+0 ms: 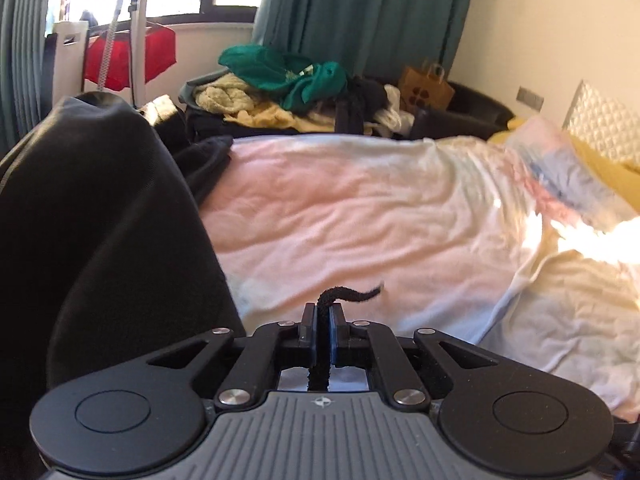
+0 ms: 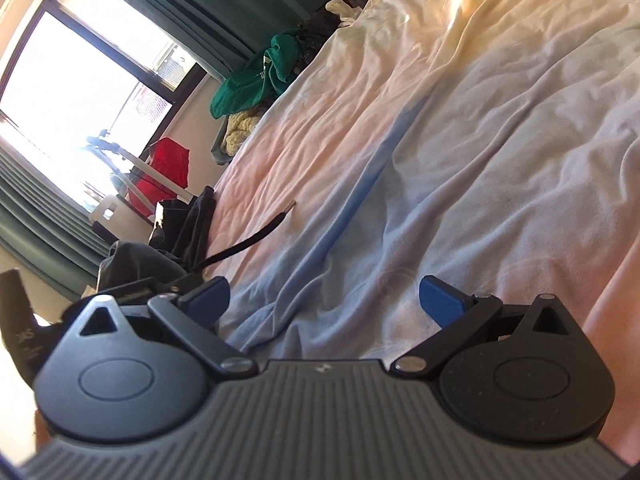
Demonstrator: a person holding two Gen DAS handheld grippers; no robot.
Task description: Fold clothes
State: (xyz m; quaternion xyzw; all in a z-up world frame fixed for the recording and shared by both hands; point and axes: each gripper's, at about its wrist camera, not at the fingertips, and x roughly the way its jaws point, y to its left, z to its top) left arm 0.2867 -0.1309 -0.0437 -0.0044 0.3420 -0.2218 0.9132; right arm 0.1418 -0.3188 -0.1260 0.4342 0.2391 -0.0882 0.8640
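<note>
On a rumpled bed, we pinch a black drawstring while a dark garment hangs at our left.

At far left in the left wrist view, the garment (image 1: 100, 220) drapes in soft, heavy folds, partly off the bed edge; we judge it limp and light enough for one grip, best taken by a hem or waistband rather than its cord. The left gripper (image 1: 323, 322) is clamped on the drawstring (image 1: 348, 295), a thin, floppy cord likely to slide out if tugged. The right gripper (image 2: 324, 300) stands wide open, holding nothing, above the sheet (image 2: 460, 160), which is pastel pink and blue, wrinkled and yielding. Behind, a pile of clothes (image 1: 288, 92) sits beside teal curtains (image 1: 360, 12), with a pillow (image 1: 560, 168) at right.
</note>
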